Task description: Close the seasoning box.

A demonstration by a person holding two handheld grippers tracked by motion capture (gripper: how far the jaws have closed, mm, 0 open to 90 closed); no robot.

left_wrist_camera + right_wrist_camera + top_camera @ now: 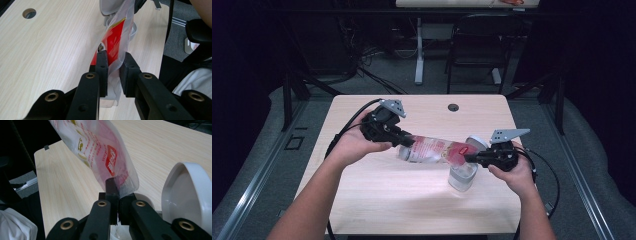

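Left gripper (404,142) is clamped on one end of the clear red-printed pouch (432,149); right gripper (469,158) is pinched tight on the other, holding it slanted above the open container (462,176). Risk: the limp film could sag or slip, spilling past the rim. The table (377,195) offers open room; its right edge lies near.

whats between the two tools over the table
The clear pouch with red print spans the whole stretch, left tool clamping one end and right tool the other, above the clear container; the high view shows it.
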